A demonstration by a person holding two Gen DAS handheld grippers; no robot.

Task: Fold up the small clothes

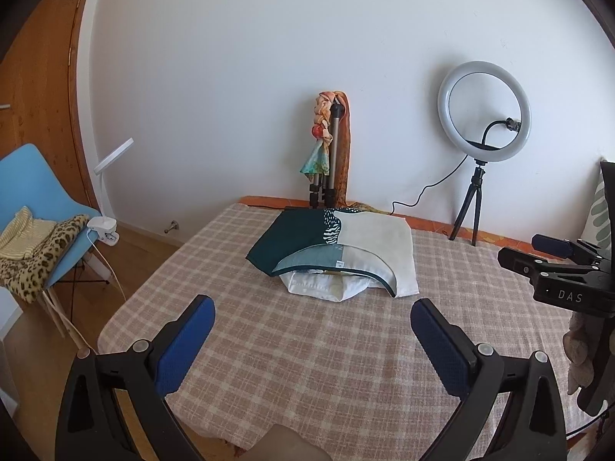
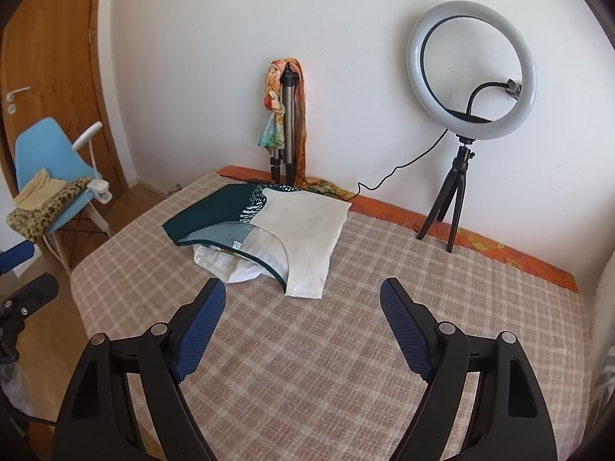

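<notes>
A small pile of clothes lies on the far half of the checked table cover [image 1: 307, 365]. On top is a dark green and cream patterned garment [image 1: 346, 242], partly folded, over a crumpled white garment [image 1: 323, 286]. The same pile shows in the right wrist view, the patterned garment [image 2: 300, 223] over the white one [image 2: 230, 265]. My left gripper [image 1: 312, 309] is open and empty, just short of the pile. My right gripper [image 2: 303, 288] is open and empty, close to the pile's near edge. The right gripper also shows in the left wrist view [image 1: 557, 261] at the right edge.
A ring light on a small tripod [image 2: 471, 73] stands at the back right, its cable trailing along the wall. A folded tripod with a colourful scarf [image 2: 286, 115] leans at the back. A blue chair with clothes [image 2: 50, 176] and a clip lamp [image 2: 98, 188] stand left of the table.
</notes>
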